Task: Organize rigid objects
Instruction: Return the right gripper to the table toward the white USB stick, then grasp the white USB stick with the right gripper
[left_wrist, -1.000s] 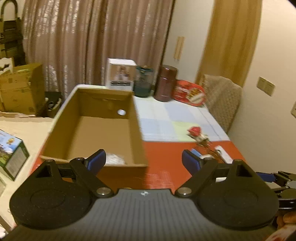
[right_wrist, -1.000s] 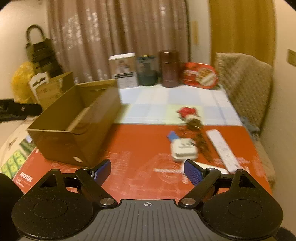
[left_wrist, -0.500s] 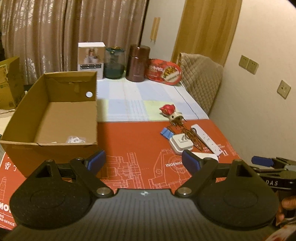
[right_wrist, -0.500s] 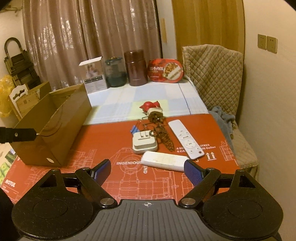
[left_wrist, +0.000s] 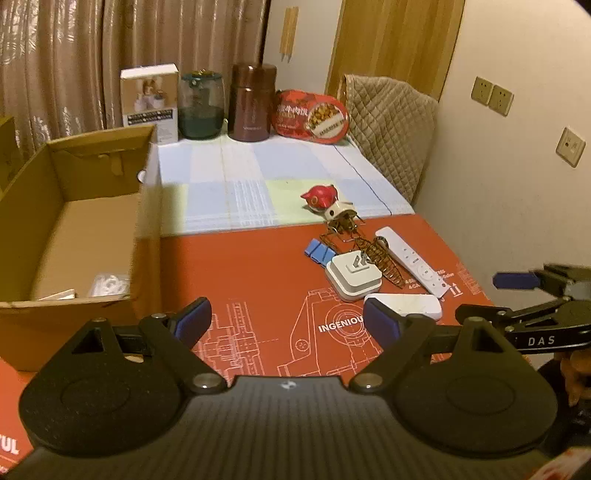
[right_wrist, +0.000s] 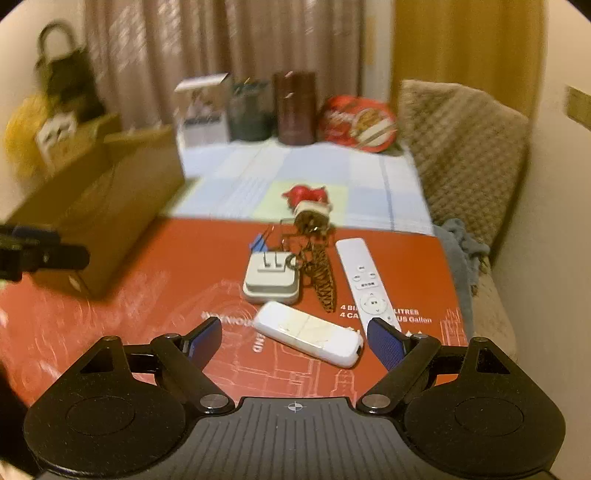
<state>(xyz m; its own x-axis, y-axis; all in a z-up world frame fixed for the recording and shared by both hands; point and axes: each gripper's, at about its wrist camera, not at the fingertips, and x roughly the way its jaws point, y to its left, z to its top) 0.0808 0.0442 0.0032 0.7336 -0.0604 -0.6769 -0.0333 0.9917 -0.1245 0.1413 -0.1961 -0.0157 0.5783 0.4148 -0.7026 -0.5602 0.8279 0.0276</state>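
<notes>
Remote lengthwise, pointing toward curtain

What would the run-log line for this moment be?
phase: approach | left gripper: open, empty | right gripper: open, over white case | cardboard box: nearly empty

Both wrist views look down, sharing the red mat.

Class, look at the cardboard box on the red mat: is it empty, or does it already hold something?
Not empty. The cardboard box stands open-topped, and small white items lie in its near corner; what they are cannot be told.
</notes>
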